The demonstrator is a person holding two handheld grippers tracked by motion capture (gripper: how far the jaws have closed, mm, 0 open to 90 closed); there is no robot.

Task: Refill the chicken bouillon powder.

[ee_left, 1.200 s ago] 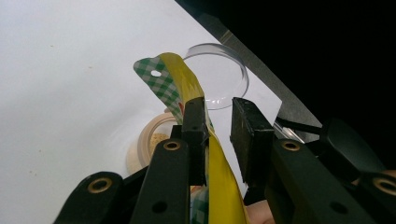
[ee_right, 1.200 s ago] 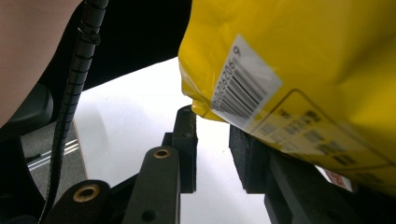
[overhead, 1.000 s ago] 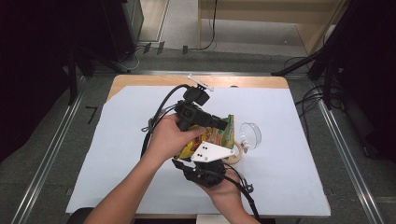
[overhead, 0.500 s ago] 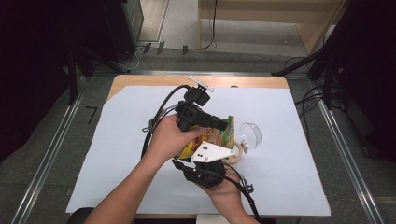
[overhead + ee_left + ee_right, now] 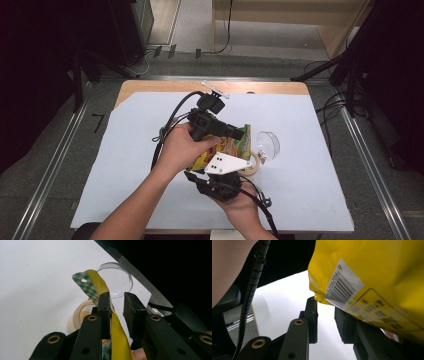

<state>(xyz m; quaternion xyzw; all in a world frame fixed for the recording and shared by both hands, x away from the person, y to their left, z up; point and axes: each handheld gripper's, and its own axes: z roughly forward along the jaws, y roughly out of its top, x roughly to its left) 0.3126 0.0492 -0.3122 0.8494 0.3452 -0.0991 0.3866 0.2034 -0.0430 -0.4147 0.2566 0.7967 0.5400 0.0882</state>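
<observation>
Nothing has shifted: your left hand-held gripper (image 5: 117,308) (jaws apart) straddles the yellow snack bag (image 5: 100,286), right hand-held gripper (image 5: 325,317) likewise unclamped beneath it.

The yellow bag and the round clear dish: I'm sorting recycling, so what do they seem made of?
The yellow bag looks like thin glossy plastic film: it creases, shines, and carries a printed barcode. The round clear dish looks like rigid transparent plastic, though glass cannot be ruled out: the white table cover shows through it and its rim catches light.
</observation>
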